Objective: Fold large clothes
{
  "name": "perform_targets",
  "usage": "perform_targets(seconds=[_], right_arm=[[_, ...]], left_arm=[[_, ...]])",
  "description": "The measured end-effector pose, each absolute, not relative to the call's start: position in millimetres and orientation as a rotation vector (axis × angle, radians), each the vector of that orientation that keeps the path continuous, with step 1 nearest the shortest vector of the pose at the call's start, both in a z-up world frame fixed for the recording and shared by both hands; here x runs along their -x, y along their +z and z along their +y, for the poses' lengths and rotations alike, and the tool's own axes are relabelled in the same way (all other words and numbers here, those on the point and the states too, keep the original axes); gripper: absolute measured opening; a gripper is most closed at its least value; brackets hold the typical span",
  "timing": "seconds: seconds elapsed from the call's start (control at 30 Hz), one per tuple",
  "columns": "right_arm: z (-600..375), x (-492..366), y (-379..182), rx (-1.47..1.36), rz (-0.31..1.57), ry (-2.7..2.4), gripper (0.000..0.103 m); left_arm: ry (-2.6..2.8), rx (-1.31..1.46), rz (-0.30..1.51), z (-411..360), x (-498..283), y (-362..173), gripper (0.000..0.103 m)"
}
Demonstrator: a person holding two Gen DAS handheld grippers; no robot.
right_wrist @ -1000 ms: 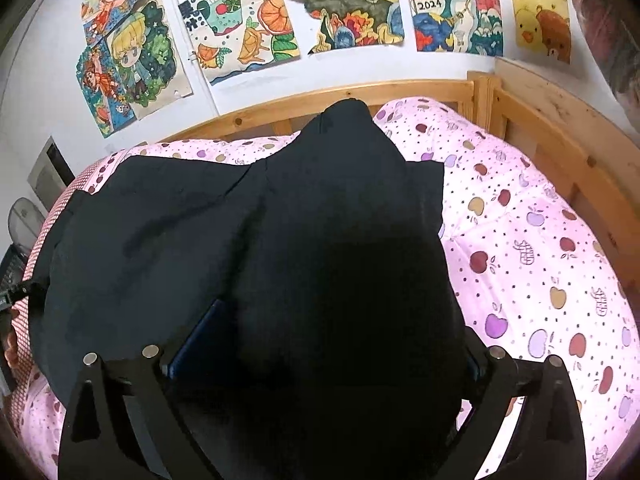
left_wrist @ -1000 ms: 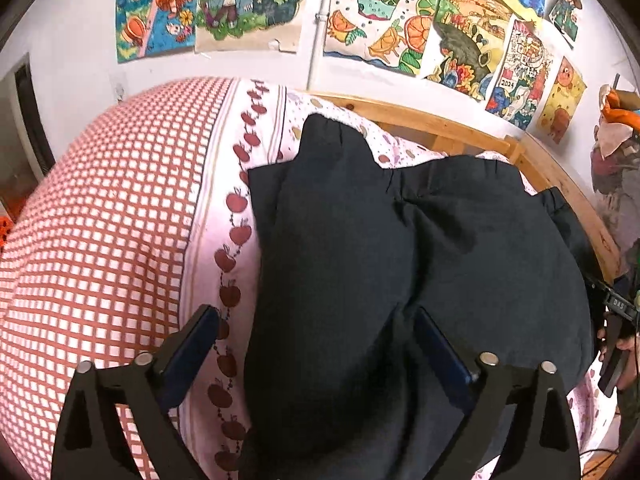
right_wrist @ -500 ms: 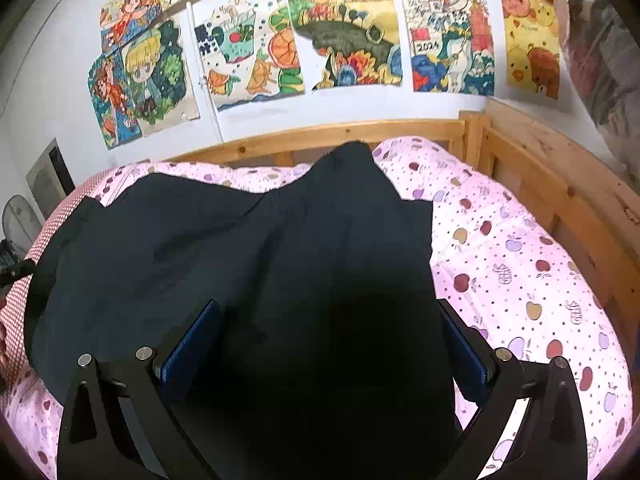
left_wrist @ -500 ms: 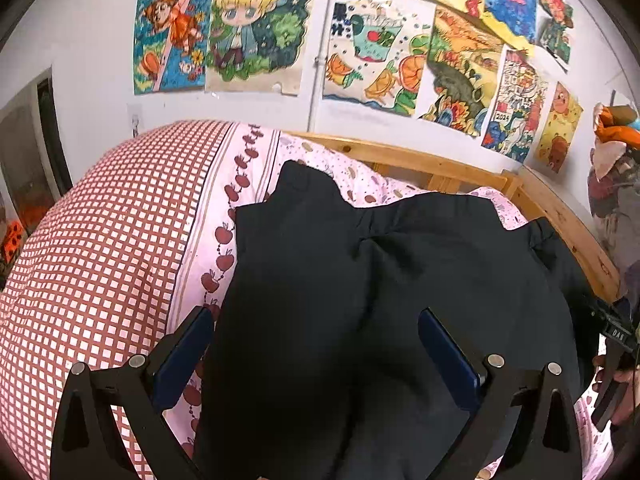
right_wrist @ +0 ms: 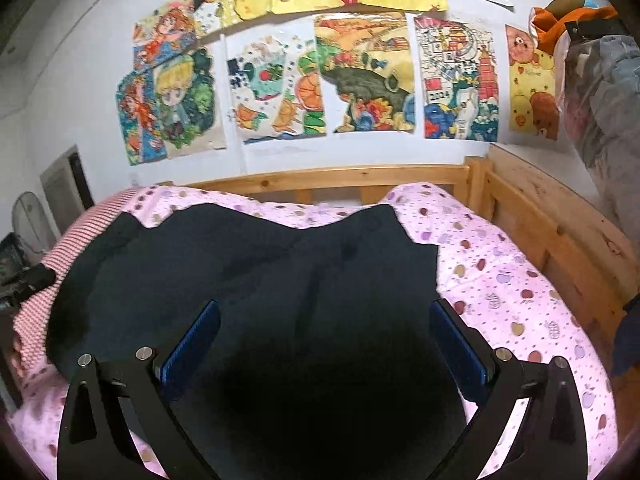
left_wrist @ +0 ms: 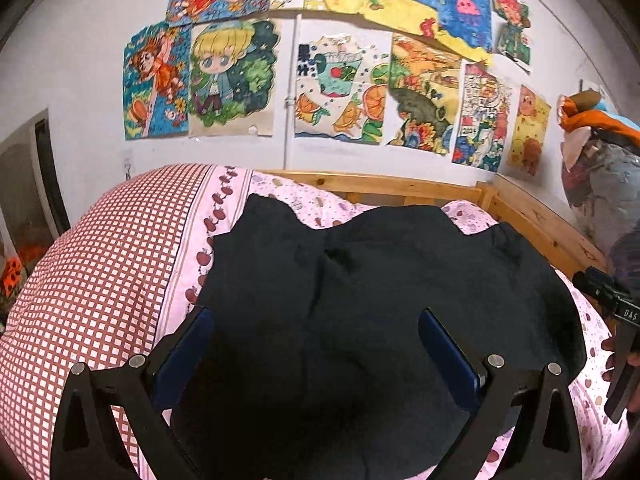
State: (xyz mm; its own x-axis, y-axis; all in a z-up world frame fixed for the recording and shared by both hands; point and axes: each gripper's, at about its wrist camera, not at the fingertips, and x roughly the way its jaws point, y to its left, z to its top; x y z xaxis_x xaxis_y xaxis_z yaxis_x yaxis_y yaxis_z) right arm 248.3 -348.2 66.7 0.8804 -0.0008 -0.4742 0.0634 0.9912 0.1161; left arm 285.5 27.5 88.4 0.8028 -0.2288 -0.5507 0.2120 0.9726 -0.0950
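Note:
A large dark garment point(left_wrist: 380, 288) lies spread on the bed, with two peaks at its far edge; it also shows in the right wrist view point(right_wrist: 260, 280). My left gripper point(left_wrist: 316, 360) is open above the garment's near left part, blue pads wide apart, nothing between them. My right gripper point(right_wrist: 324, 344) is open above the garment's near right part, also empty. The right gripper's body point(left_wrist: 616, 320) shows at the right edge of the left wrist view.
The bed has a pink apple-print sheet point(right_wrist: 500, 280) and a red checked cover point(left_wrist: 92, 280) on the left. A wooden bed frame point(right_wrist: 532, 220) runs along the back and right. Drawings point(left_wrist: 328, 92) hang on the wall. Bagged items point(right_wrist: 600, 92) hang at right.
Both grippers have drawn back and tilted up from the garment; more wall shows. Both jaws stay open. The garment lies flatter on the bed.

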Motion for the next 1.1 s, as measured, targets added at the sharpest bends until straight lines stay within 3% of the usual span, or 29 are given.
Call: perform_targets(seconds=[1.1], right_arm=[[-273.7,-118.8,90.3,-0.087,0.322,0.082,0.101]], left_arm=[[-0.150,0.007,0.480,31.3,-161.6,100.9,0.103]])
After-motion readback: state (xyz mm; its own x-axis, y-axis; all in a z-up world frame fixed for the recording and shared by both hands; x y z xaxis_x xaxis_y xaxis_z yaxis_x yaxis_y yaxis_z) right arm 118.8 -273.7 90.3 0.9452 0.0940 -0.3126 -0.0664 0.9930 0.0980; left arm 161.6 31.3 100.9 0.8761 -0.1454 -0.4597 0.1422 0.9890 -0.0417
